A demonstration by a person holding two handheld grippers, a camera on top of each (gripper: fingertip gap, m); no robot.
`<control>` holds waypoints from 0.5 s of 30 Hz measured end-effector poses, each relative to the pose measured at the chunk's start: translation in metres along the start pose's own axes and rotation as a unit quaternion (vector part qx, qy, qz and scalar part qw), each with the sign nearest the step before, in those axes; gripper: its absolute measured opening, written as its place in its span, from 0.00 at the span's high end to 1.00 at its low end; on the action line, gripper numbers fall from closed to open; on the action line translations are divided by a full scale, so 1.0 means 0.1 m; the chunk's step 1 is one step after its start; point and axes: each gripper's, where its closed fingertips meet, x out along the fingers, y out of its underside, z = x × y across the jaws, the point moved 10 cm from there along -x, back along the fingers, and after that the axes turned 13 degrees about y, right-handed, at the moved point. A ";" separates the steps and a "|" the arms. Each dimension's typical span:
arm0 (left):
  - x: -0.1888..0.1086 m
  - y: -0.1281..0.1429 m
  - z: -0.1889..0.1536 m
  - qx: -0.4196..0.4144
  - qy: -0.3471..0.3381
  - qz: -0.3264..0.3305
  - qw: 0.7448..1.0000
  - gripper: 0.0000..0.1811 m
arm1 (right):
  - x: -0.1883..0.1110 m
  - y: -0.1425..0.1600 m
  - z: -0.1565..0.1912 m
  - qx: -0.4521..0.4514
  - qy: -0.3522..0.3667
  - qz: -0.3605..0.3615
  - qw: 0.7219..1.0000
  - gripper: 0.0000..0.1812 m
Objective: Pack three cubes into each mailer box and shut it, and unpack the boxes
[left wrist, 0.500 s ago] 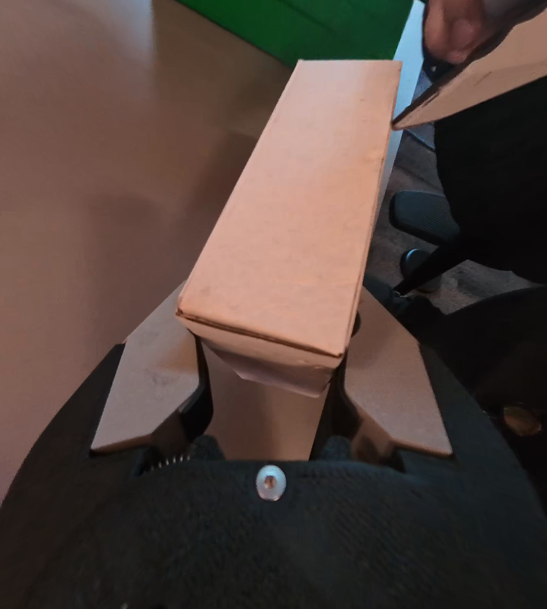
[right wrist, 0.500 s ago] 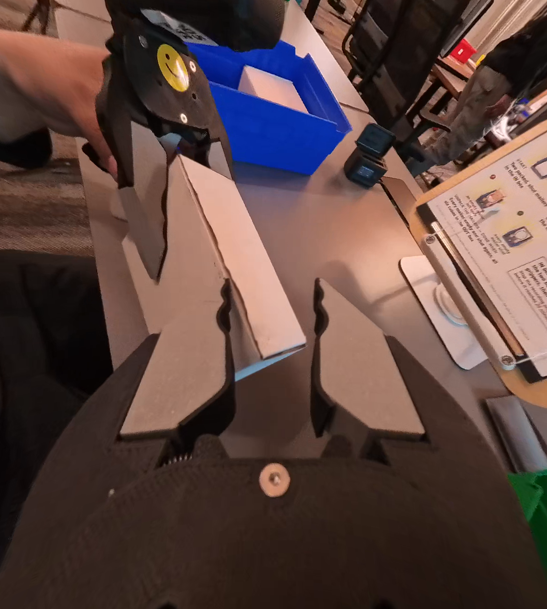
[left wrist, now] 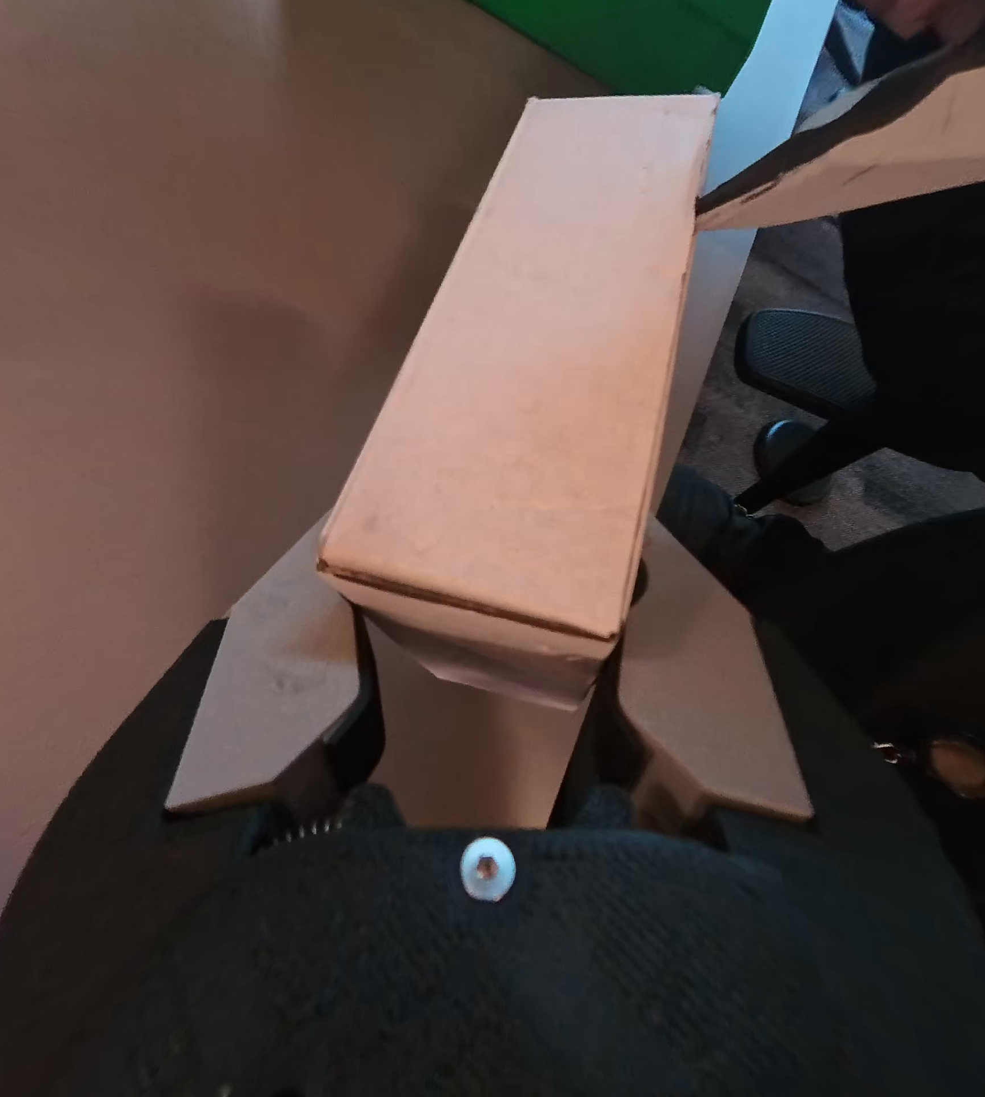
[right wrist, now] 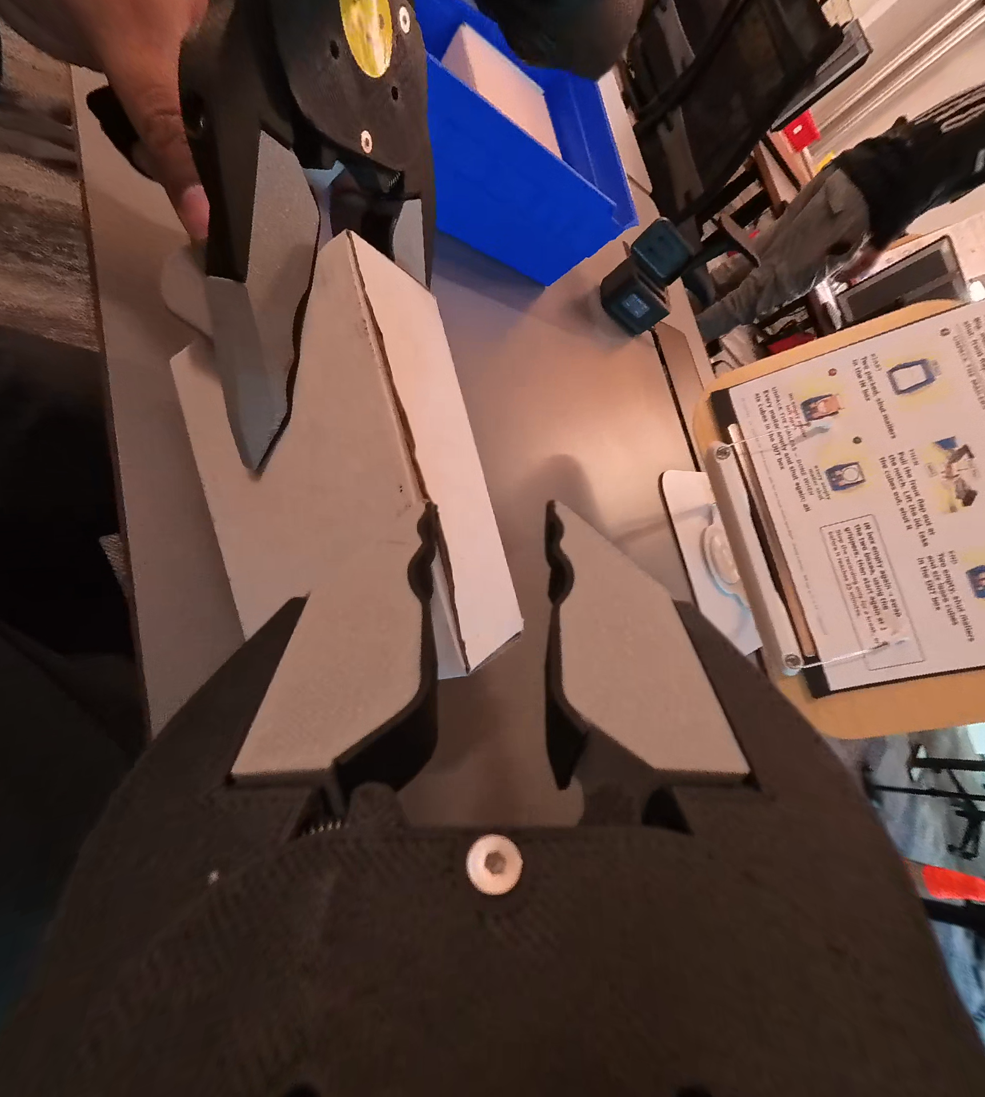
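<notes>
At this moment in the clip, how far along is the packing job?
Done: the mailer box looks shut, lid seam down. In hand: the left gripper clamps one end of it at the table edge, and the right gripper is open at the other end. Whether cubes are inside cannot be seen. Left: a second white box sits in the blue bin.

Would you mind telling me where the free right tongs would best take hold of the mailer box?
Probably the near end of the mailer box, across its narrow width. The left tongs clamp the far end, and the right tongs sit open there, one finger beside the near corner.
</notes>
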 end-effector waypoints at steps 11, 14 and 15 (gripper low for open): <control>0.09 0.06 0.06 0.004 -0.040 0.036 0.999 0.53 | 0.11 -0.05 0.16 -0.080 0.058 0.005 0.995 1.00; 0.10 0.06 0.03 0.007 -0.048 0.045 0.998 0.53 | 0.09 -0.06 0.14 -0.074 0.060 -0.009 0.995 1.00; 0.11 0.06 0.03 0.007 -0.047 0.046 0.998 0.53 | 0.09 -0.07 0.13 -0.070 0.066 -0.017 0.995 1.00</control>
